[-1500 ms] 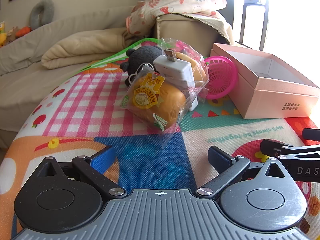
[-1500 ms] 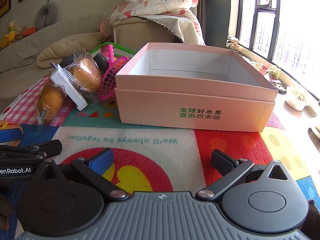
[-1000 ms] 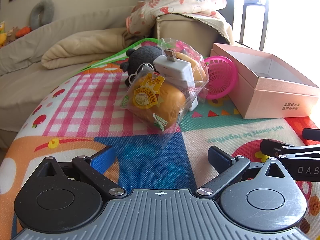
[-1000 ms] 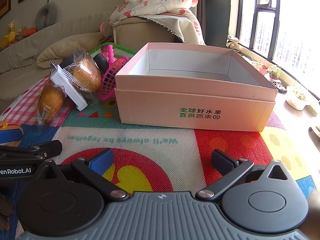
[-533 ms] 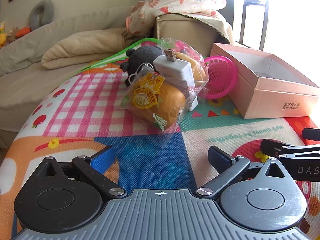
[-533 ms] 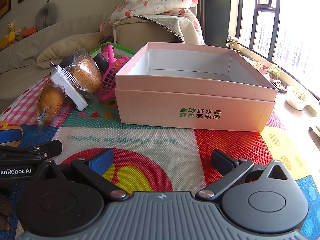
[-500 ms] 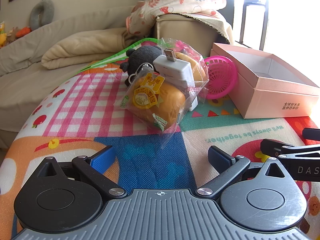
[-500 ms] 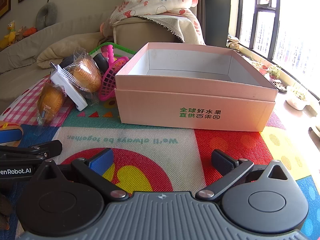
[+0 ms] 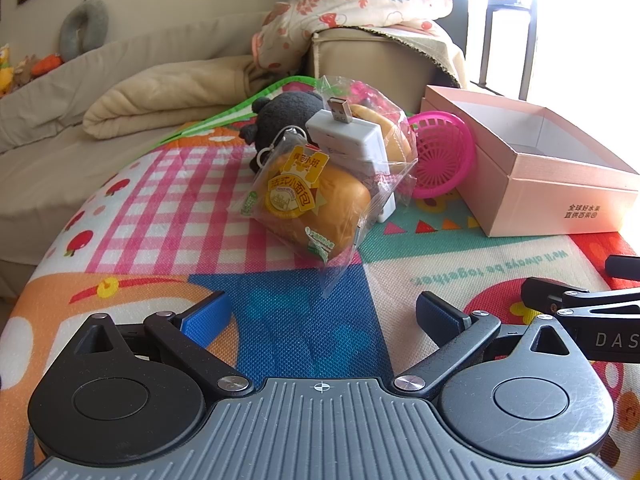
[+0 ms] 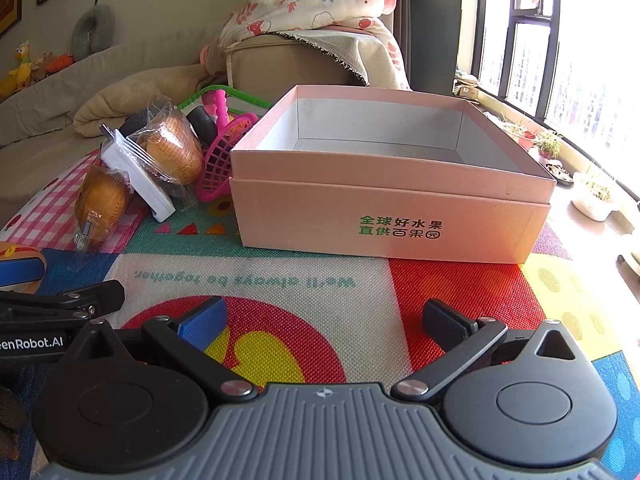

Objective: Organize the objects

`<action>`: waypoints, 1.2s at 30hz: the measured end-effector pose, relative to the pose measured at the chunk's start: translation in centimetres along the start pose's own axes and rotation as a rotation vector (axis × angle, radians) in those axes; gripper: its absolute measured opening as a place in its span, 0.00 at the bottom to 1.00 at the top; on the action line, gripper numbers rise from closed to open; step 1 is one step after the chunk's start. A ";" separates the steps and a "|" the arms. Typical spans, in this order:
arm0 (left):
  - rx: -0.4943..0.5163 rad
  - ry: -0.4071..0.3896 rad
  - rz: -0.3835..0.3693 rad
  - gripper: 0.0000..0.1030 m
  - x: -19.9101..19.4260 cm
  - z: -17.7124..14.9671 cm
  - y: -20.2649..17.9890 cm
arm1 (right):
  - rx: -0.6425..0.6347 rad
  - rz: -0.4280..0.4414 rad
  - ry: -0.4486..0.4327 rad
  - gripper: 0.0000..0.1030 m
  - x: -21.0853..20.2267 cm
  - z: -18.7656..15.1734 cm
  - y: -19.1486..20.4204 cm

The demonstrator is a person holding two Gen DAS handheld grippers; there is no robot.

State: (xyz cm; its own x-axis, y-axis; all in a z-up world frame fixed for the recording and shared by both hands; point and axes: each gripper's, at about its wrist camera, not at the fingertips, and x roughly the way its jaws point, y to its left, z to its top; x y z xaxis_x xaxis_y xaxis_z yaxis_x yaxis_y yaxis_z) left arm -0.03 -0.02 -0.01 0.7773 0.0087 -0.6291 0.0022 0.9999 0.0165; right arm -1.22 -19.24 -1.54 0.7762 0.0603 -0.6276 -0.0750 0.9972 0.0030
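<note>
A pink cardboard box (image 10: 392,216) sits open on the colourful play mat (image 10: 280,276), green printed characters on its near wall, and as far as its visible interior shows there is nothing in it. Everything else is gathered off the box's left side. Touching or almost touching that left wall is a pink plastic basket (image 10: 222,156), tipped up on its edge. Beyond the basket from the box lies a wrapped bun (image 10: 176,152) in clear film, and leaning against it a white USB charger block (image 9: 352,140), its metal plug pointing up and away. Further out from the box, on the near side of the charger, is a second packaged bun (image 9: 316,204) with a yellow label, lying on the pink checked part of the mat. Behind those, farther from the box, a black plush toy (image 9: 286,114) peeks out, and a pink toy piece (image 10: 220,106) stands up behind the basket.

In front of the box, well short of it, the right gripper (image 10: 326,320) rests low over the mat's red and yellow circle, its two blue-padded fingers spread wide with nothing between them. To the box's left and nearer than the bun pile, the left gripper (image 9: 322,312) sits over the blue patch of the mat, likewise spread wide and holding nothing, pointing at the labelled bun but apart from it.

Past the box and the pile stand a beige sofa (image 9: 60,120) with a folded cream blanket (image 9: 172,96), and a floral quilt (image 10: 312,12) heaped on the armrest.
</note>
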 end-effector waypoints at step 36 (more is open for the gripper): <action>-0.128 0.011 -0.110 0.99 -0.3 3.8 2.8 | -0.041 0.054 0.097 1.00 0.4 1.4 0.1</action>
State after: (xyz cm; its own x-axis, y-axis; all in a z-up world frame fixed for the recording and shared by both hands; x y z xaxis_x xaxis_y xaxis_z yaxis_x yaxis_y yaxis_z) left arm 2.12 2.75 3.19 0.7700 -0.1010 -0.6300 0.0060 0.9885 -0.1512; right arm -0.05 -19.08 -0.66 0.7063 0.1070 -0.6998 -0.1423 0.9898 0.0078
